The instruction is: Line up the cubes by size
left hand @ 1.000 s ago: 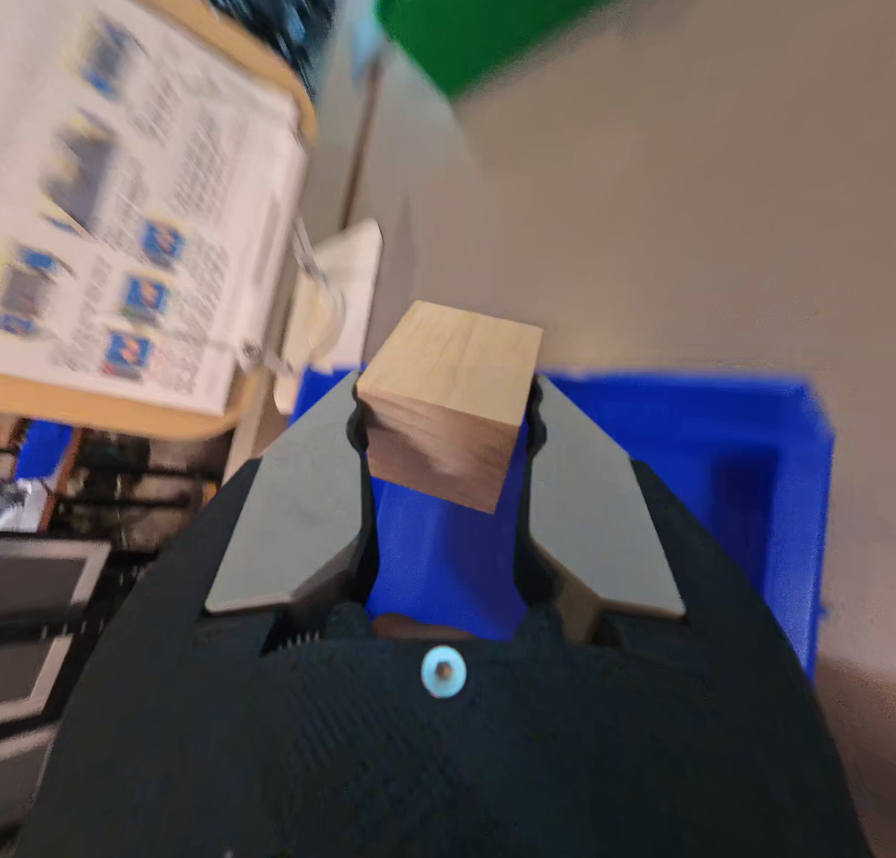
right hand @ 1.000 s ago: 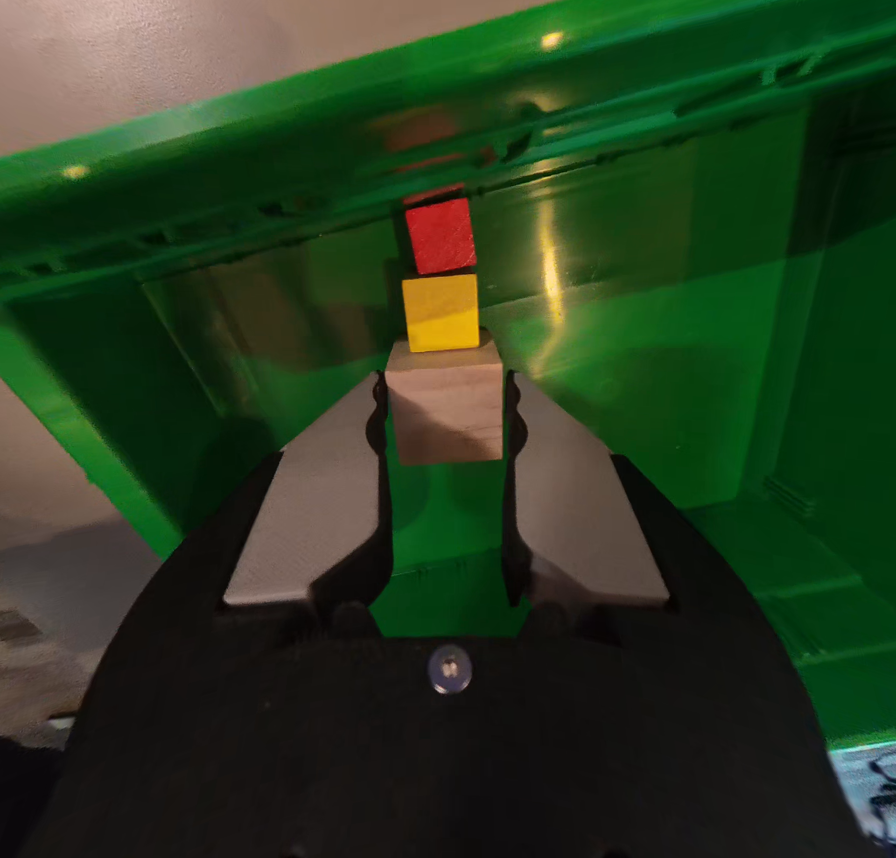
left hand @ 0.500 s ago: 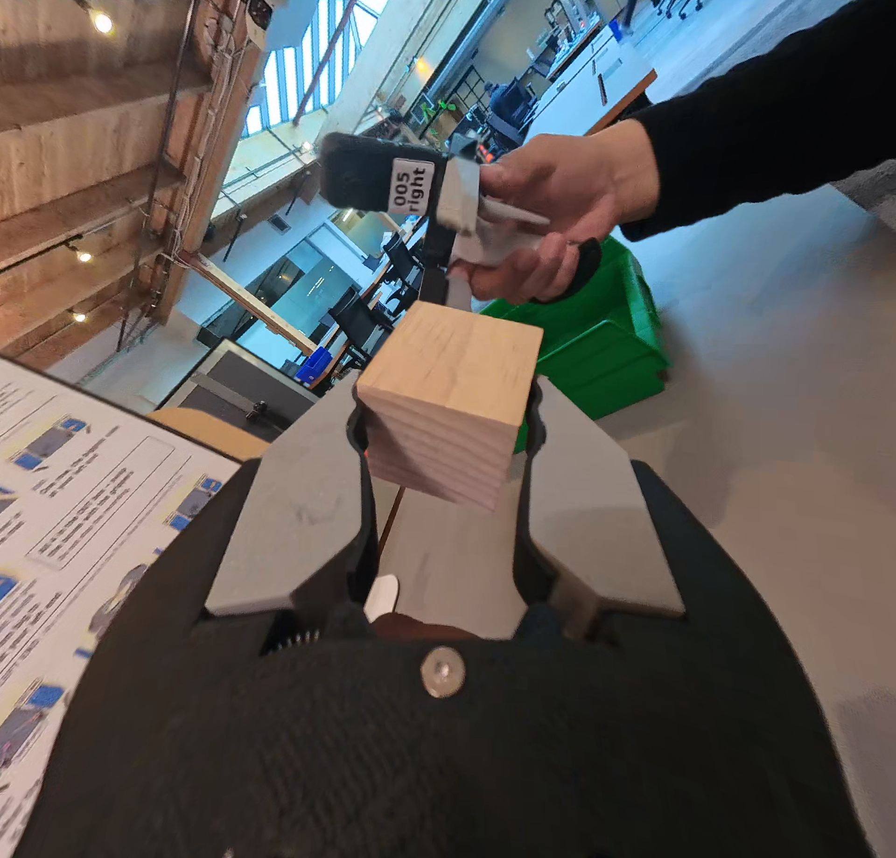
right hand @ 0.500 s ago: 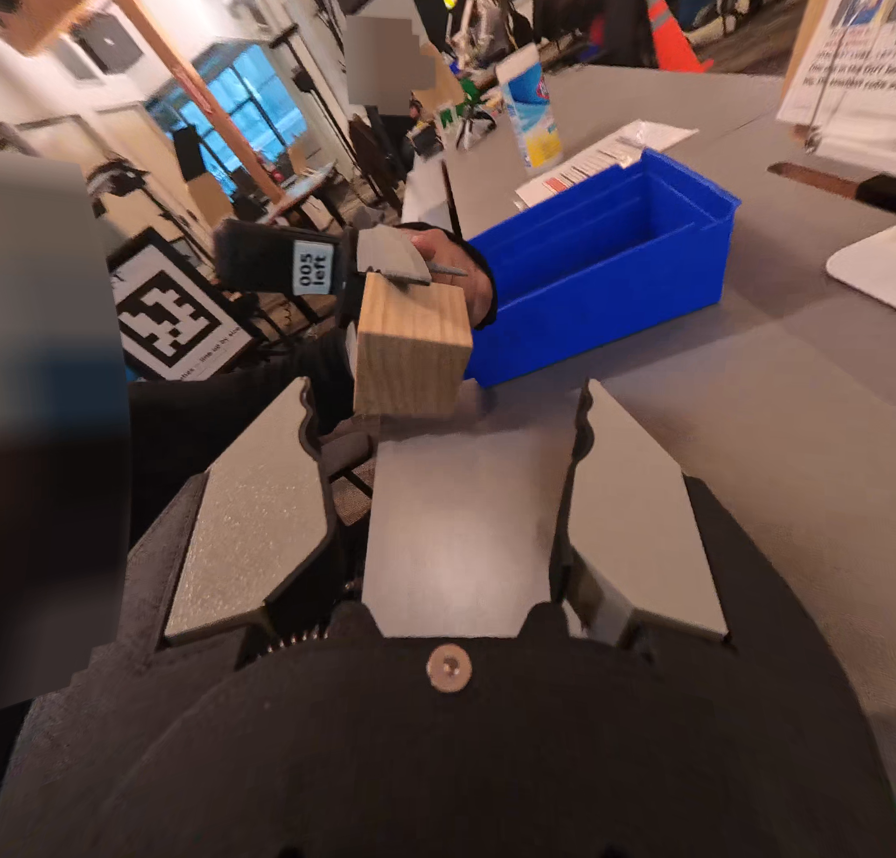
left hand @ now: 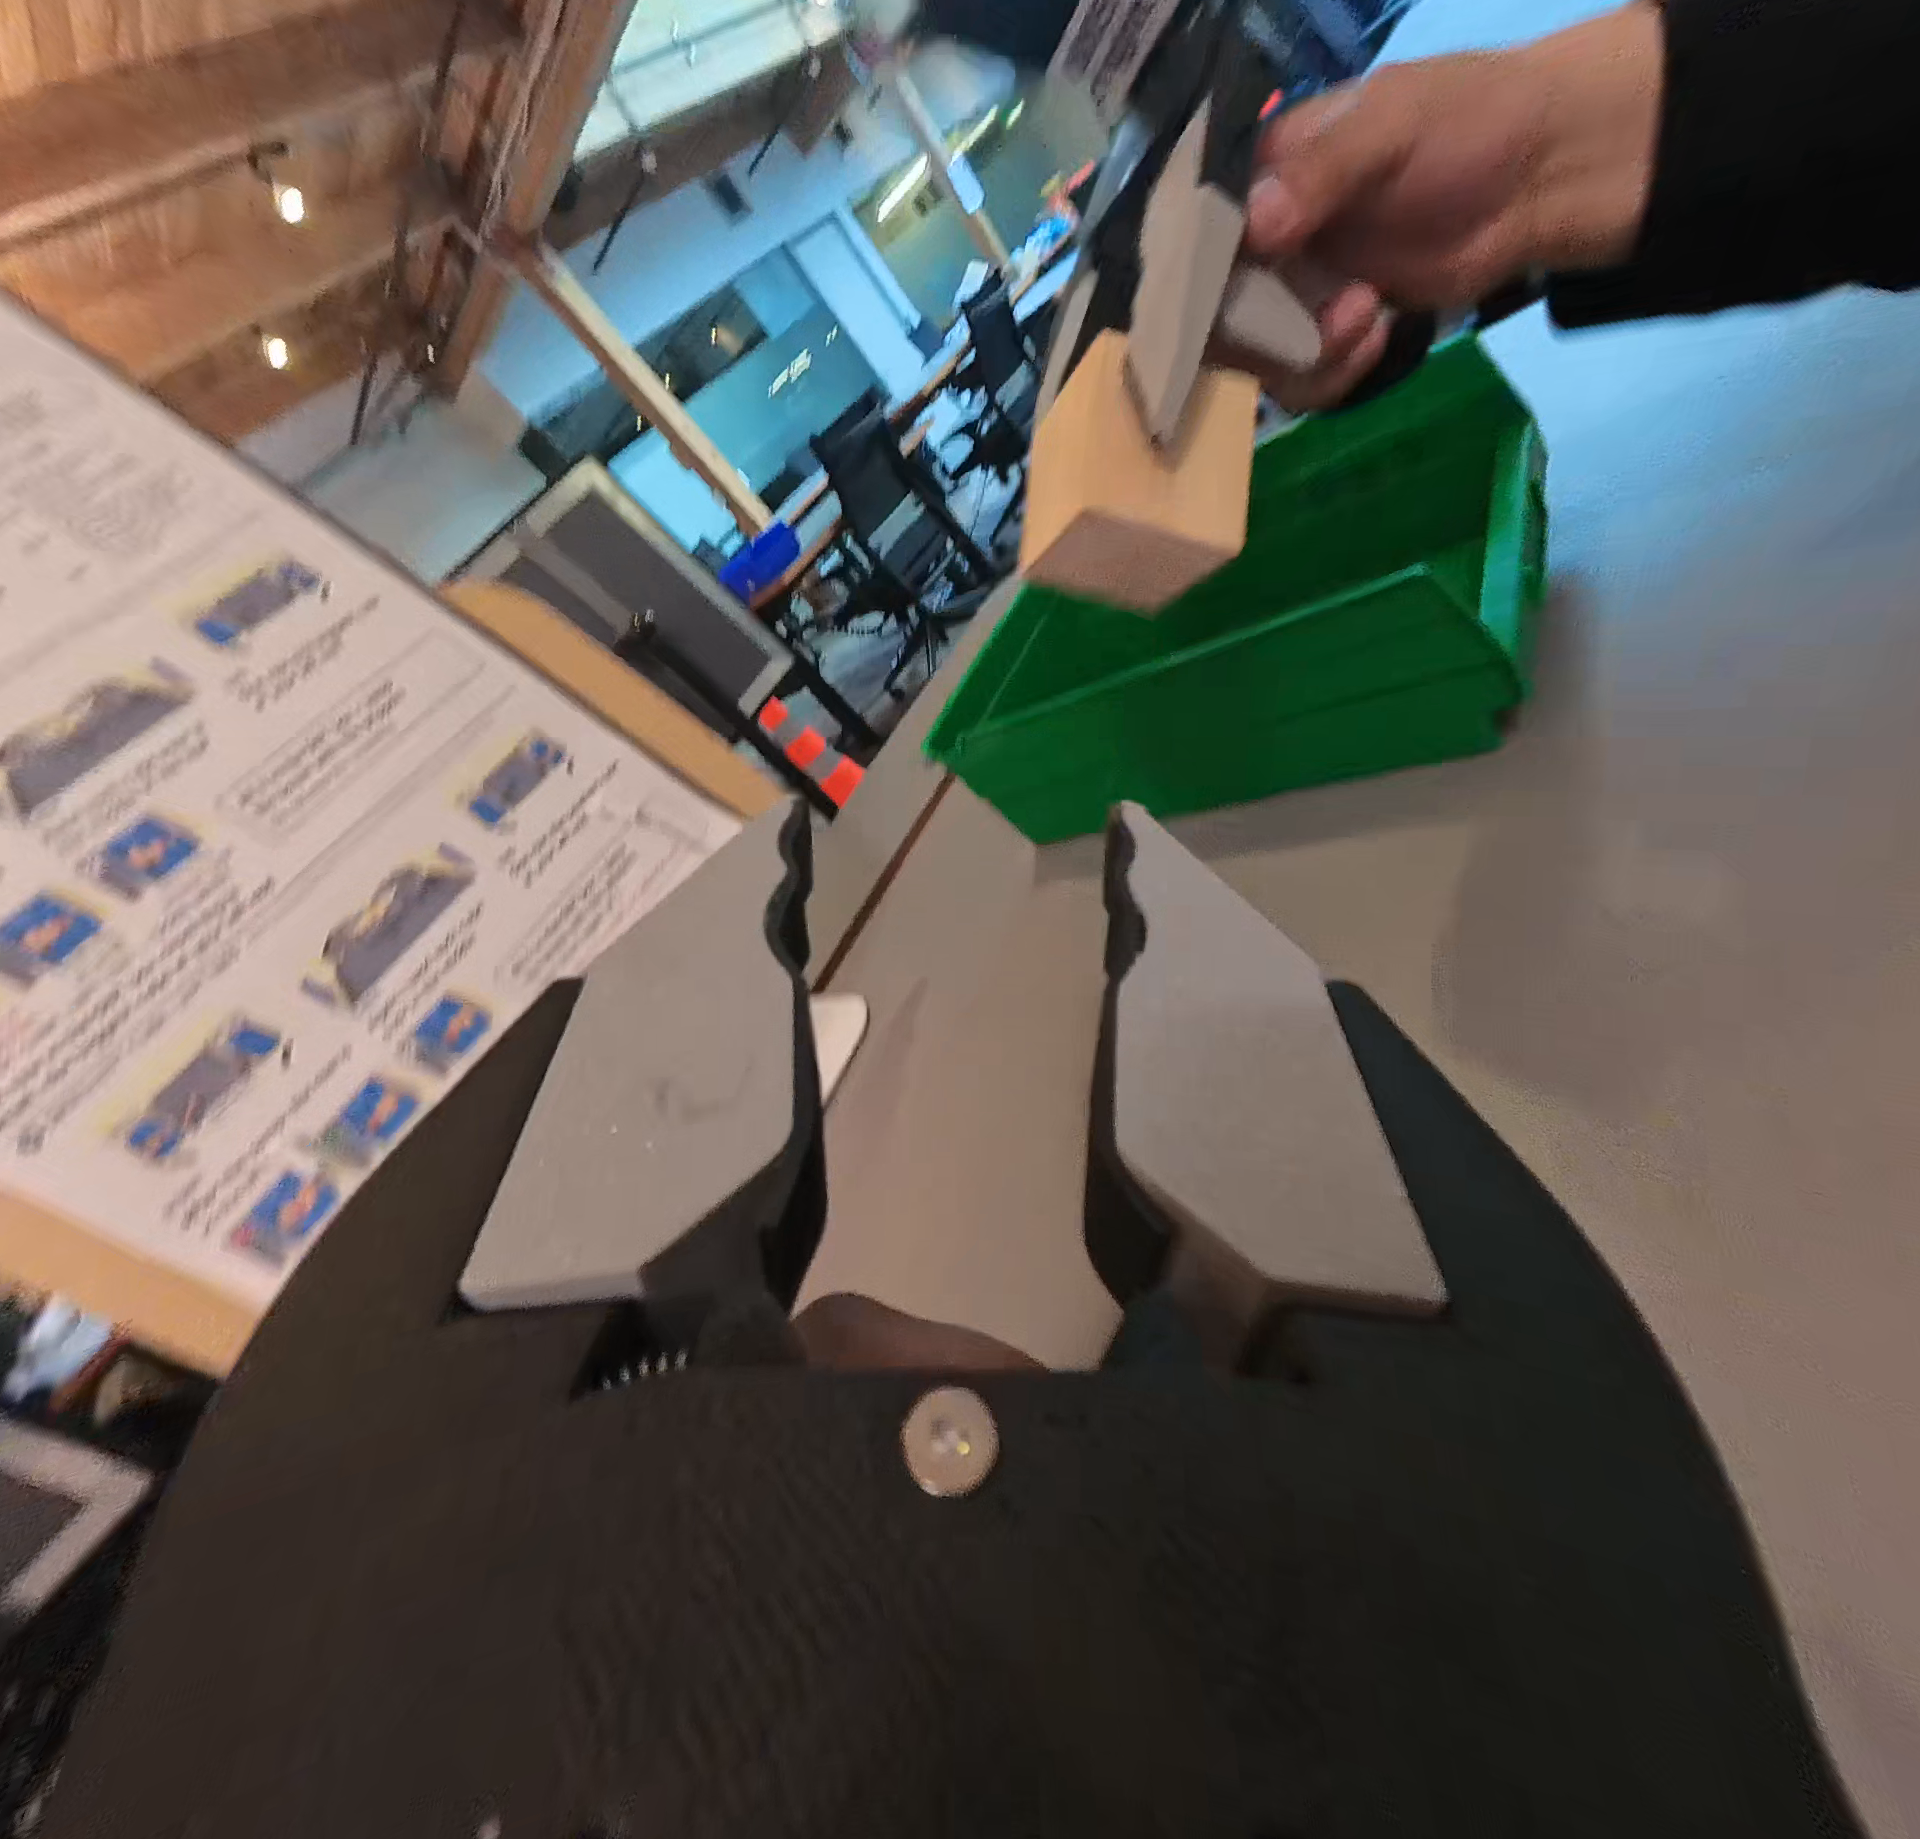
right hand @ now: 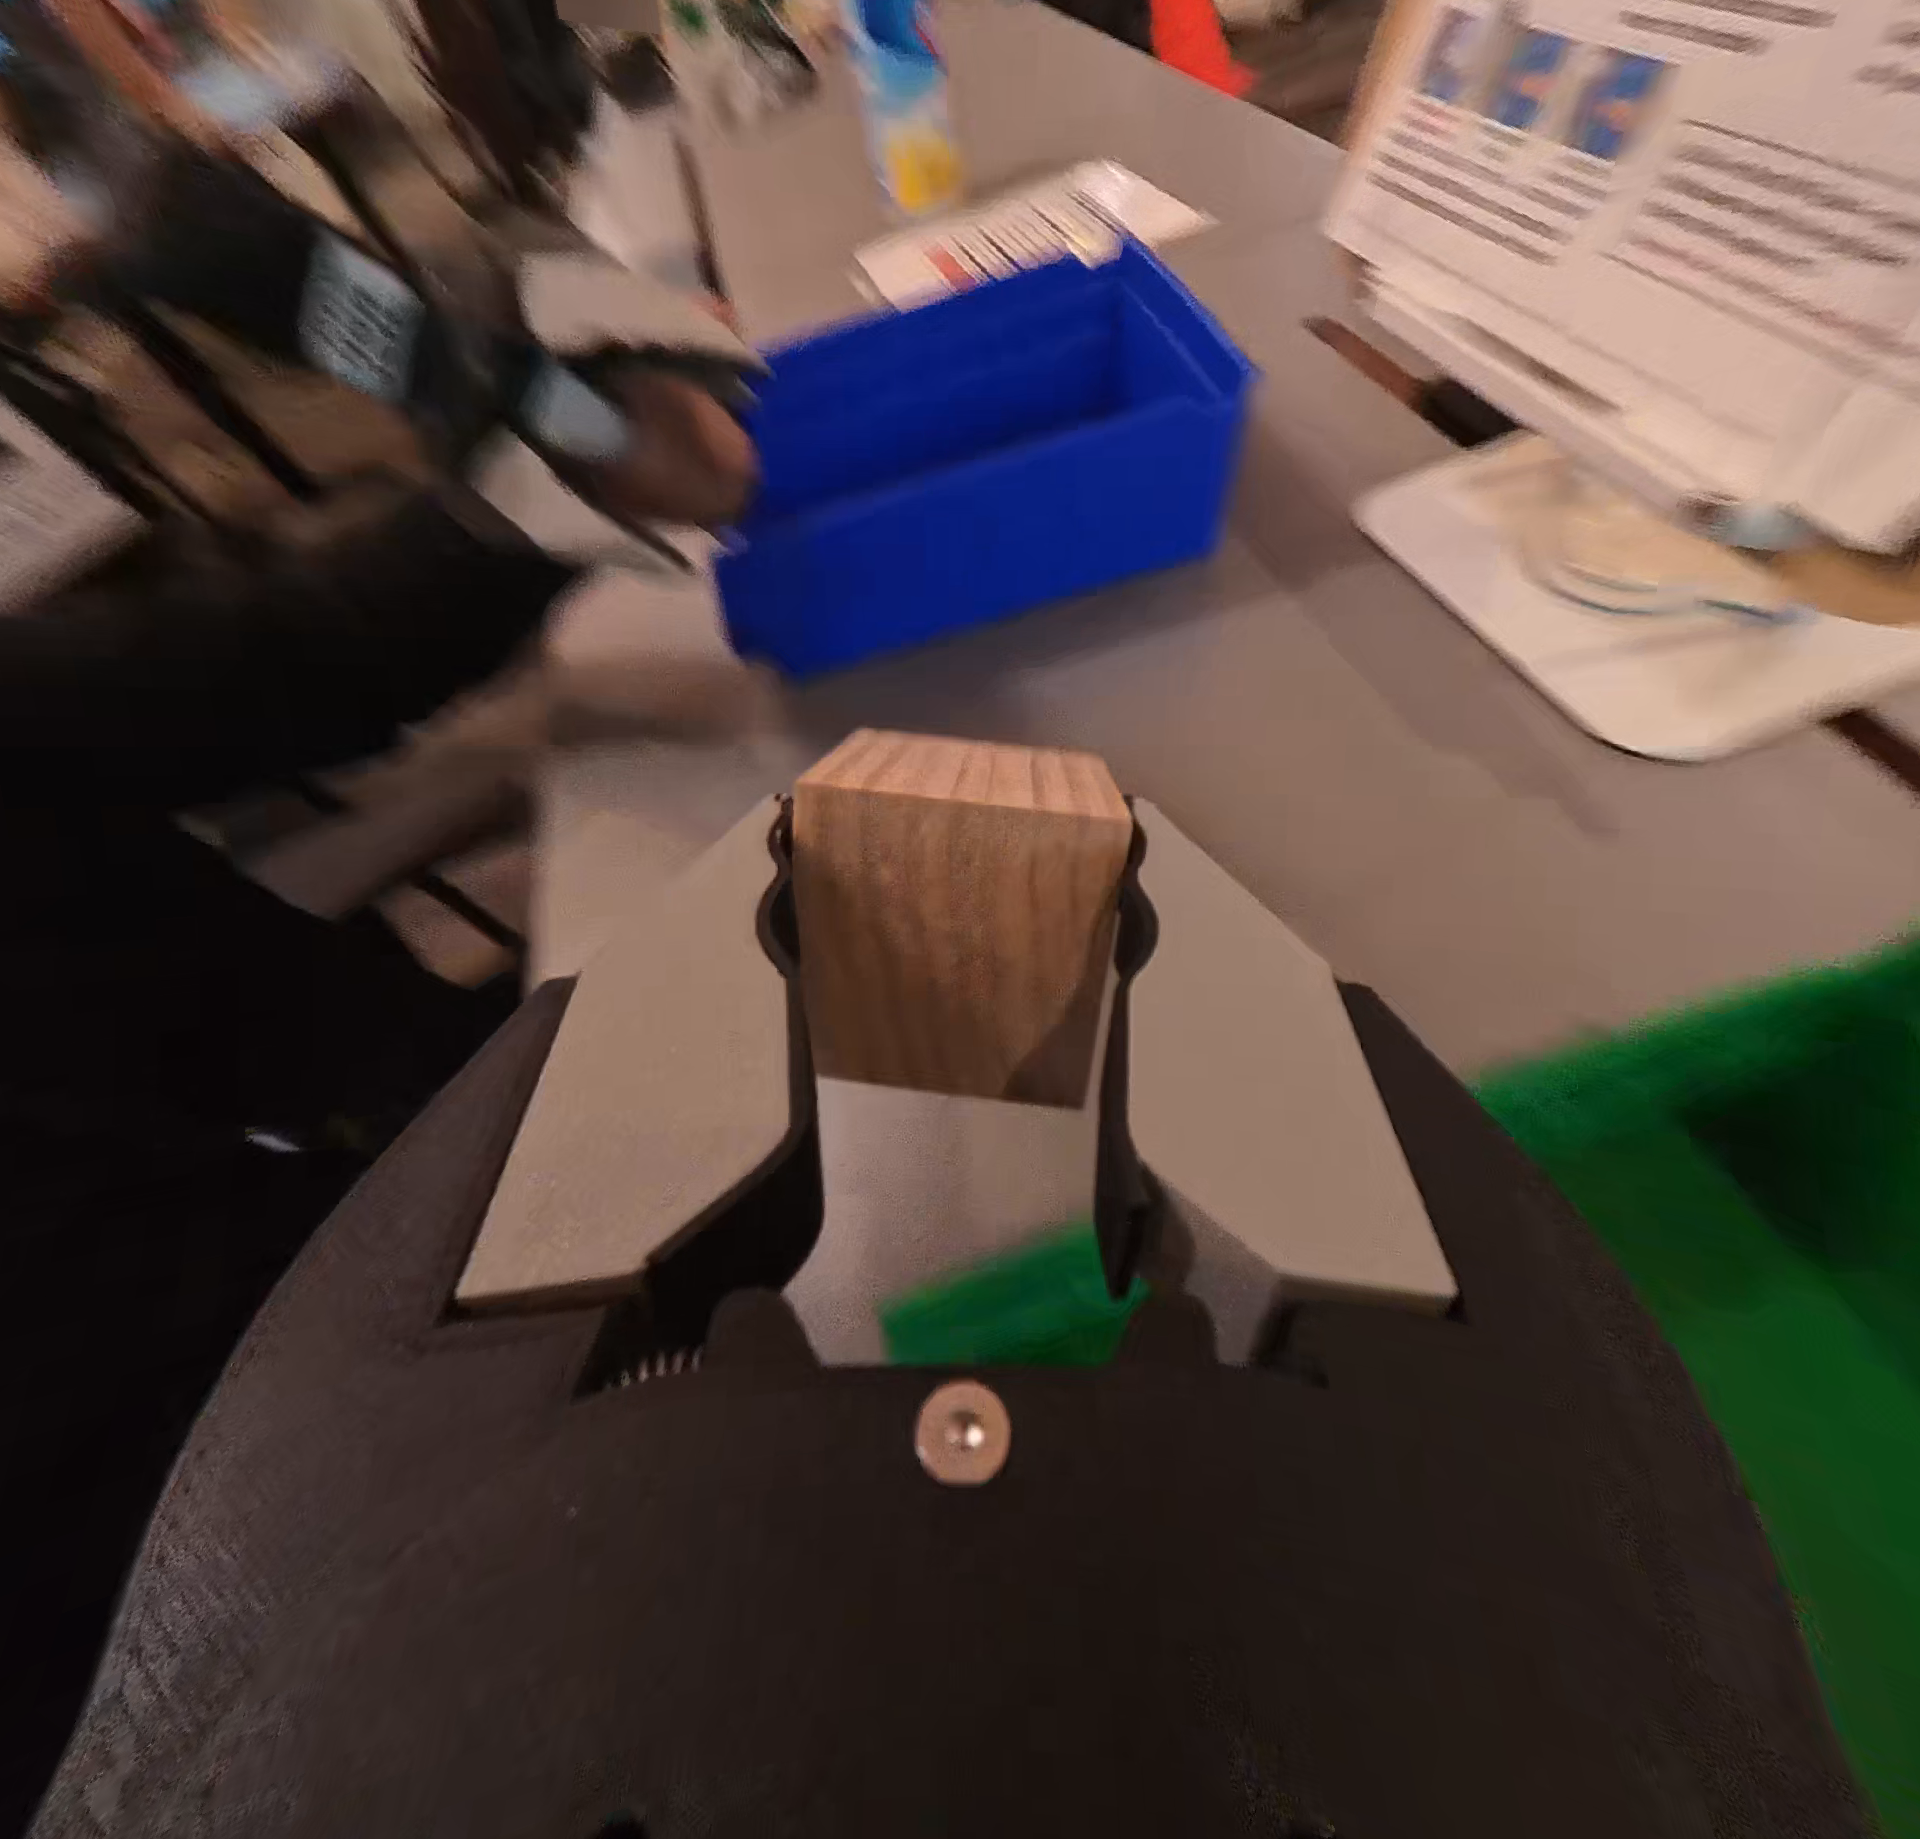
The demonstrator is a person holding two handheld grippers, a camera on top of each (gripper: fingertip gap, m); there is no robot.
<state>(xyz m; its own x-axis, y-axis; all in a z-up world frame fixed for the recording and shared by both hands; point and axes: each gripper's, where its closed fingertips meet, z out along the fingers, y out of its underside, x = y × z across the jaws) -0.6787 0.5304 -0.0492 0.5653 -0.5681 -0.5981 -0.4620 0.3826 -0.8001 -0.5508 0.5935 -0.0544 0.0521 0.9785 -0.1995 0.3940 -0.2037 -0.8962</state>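
My right gripper (right hand: 956,823) is shut on a plain wooden cube (right hand: 956,937) and holds it in the air above the grey table (right hand: 1351,771). In the left wrist view the same cube (left hand: 1132,501) hangs from the right gripper (left hand: 1164,376), in a person's hand, above the green bin (left hand: 1247,698). My left gripper (left hand: 956,833) is open and empty, low over the table and apart from the cube. In the right wrist view it is a blur (right hand: 623,335) at the left, beside the blue bin (right hand: 966,563). No other cubes are in view.
The green bin's corner (right hand: 1714,1218) lies under my right gripper. A printed poster board (left hand: 260,854) stands at the left, also showing in the right wrist view (right hand: 1662,127) above a white base (right hand: 1610,626). A carton (right hand: 904,96) and papers lie behind the blue bin.
The wooden cube passed from my left gripper to my right. The left gripper opened and drew back. The right gripper shut on the cube and carries it toward the green bin.
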